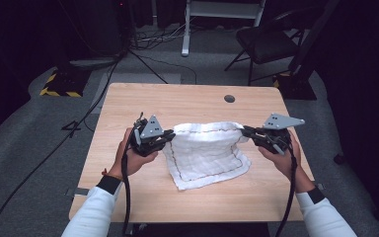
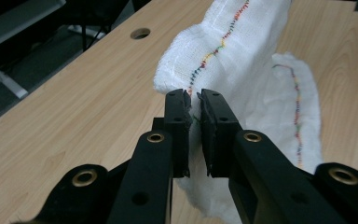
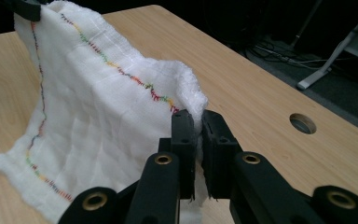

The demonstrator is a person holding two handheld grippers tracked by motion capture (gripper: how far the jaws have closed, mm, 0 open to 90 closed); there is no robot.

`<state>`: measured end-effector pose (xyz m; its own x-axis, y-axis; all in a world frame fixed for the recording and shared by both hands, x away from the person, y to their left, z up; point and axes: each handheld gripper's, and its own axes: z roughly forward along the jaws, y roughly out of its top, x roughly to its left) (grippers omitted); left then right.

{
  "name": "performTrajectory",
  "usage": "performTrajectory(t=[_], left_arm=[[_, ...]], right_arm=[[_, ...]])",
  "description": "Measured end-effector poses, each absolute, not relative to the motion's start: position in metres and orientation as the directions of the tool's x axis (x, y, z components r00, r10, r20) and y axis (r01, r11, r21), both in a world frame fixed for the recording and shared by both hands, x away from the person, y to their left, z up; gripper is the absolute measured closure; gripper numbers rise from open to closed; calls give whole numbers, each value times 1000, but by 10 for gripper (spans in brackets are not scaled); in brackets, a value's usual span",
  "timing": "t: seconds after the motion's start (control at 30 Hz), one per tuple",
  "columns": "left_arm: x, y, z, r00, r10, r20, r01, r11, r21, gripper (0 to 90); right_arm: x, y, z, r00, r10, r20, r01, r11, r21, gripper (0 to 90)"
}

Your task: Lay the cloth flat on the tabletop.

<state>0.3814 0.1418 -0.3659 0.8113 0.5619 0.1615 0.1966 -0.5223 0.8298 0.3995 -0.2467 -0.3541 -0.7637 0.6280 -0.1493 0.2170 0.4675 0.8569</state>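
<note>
A white cloth [image 1: 205, 150] with a stitched multicoloured border hangs stretched between my two grippers, its lower part resting on the wooden table [image 1: 187, 101]. My left gripper [image 1: 167, 137] is shut on the cloth's left corner; in the left gripper view its jaws pinch the cloth [image 2: 233, 51] edge at the gripper [image 2: 194, 95] tips. My right gripper [image 1: 246, 131] is shut on the cloth's right corner; in the right gripper view the gripper [image 3: 197, 116] clamps the cloth [image 3: 98, 107] fold, and the border stitching runs away from it.
A round cable hole [image 1: 229, 98] sits near the table's far right edge. Beyond the table stand a black chair [image 1: 269, 42], a white frame [image 1: 217, 15] and floor cables [image 1: 94, 98]. Bare tabletop lies on both sides of the cloth.
</note>
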Motion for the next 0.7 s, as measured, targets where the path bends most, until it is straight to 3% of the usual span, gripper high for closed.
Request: performTrajectory(t=[0.43, 0.7], left_arm=[[327, 141, -331, 841, 491, 227, 81, -530, 844, 817], [314, 139, -311, 838, 476, 266, 23, -519, 854, 818]], right_arm=[[332, -263, -326, -771, 611, -181, 152, 452, 879, 843], [306, -268, -305, -767, 610, -198, 106, 424, 899, 843]])
